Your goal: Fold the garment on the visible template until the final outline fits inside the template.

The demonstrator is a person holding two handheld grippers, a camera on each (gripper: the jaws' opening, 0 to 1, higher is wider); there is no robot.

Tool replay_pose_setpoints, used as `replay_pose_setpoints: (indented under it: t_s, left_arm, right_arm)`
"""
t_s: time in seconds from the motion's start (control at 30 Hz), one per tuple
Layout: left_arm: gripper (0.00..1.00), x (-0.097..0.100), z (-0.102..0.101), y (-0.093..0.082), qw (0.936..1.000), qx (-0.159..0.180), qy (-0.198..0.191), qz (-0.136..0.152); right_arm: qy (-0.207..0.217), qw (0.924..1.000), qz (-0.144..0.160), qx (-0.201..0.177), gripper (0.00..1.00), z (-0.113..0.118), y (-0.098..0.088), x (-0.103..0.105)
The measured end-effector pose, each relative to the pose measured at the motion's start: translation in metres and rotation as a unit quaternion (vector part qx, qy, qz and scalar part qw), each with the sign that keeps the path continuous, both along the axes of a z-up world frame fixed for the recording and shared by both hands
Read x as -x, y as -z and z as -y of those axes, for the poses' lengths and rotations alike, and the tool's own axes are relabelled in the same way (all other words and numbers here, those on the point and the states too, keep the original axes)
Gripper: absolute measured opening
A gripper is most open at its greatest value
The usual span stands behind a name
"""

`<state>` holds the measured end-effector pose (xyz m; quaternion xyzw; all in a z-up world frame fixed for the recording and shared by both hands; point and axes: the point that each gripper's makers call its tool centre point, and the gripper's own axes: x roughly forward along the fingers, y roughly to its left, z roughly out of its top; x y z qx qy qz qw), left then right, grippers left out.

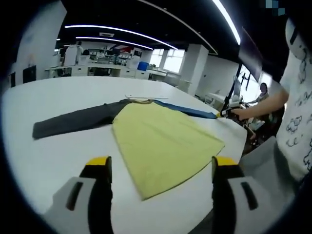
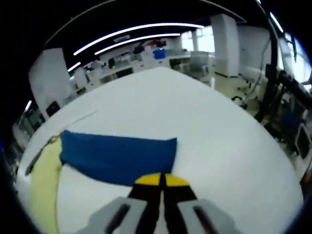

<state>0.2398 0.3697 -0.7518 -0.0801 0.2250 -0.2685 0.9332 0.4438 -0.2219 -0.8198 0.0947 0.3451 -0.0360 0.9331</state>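
Matt cloth garment on smooth white table

Left gripper view looks low across the table at the garment; right gripper view hovers close over its blue sleeve

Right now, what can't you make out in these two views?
- Template: no outline can be told on the white table in either view; whether the shirt covers it is unclear.
- Right tool: tips look closed at the blue sleeve's edge, but their own bodies hide whether cloth is pinched. In the left gripper view it is too small, at the sleeve end.
- Shirt body: cut off at the right gripper view's left edge.
- Background benches: too blurred.
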Motion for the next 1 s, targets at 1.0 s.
replay_pose_setpoints:
  t_s: [1.0]
  left_arm:
    - [0.66,0.004,-0.006,0.004,0.9999,-0.007,0.006,0.009]
  right_arm:
    - [-0.165,0.9810,0.097,-0.032,0.00,-0.143,-0.081,-0.076]
